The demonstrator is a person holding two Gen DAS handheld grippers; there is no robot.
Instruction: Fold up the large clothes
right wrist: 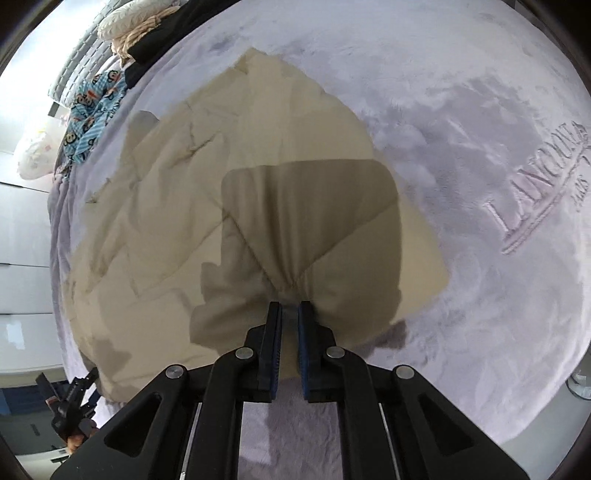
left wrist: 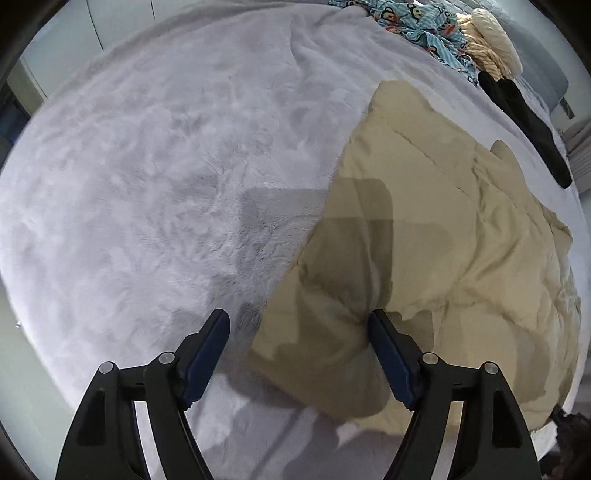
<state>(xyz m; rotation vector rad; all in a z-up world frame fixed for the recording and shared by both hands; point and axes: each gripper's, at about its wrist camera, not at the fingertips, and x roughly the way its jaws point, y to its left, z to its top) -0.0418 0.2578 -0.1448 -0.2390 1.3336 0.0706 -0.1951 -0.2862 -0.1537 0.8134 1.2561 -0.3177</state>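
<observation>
Your beige quilted garment [left wrist: 424,221] lies spread on the grey plush blanket [left wrist: 147,166] that covers the bed. In the left wrist view its long axis runs from the near edge, just ahead of your grippers, up and away toward the heap of other clothes. That heap holds a blue cartoon-print piece [left wrist: 417,26], a cream knit [left wrist: 487,44] and a black garment [left wrist: 524,118].

Your right gripper [right wrist: 290,306] is pinched tight on a gathered fold of the beige fabric near its close end, and the cloth puckers right at the pads. Your left gripper [left wrist: 299,321] stands wide apart, a corner of the garment lying between its fingers with neither pad pressing on it. Embossed lettering [right wrist: 539,184] marks the blanket beside the garment in the right wrist view.
</observation>
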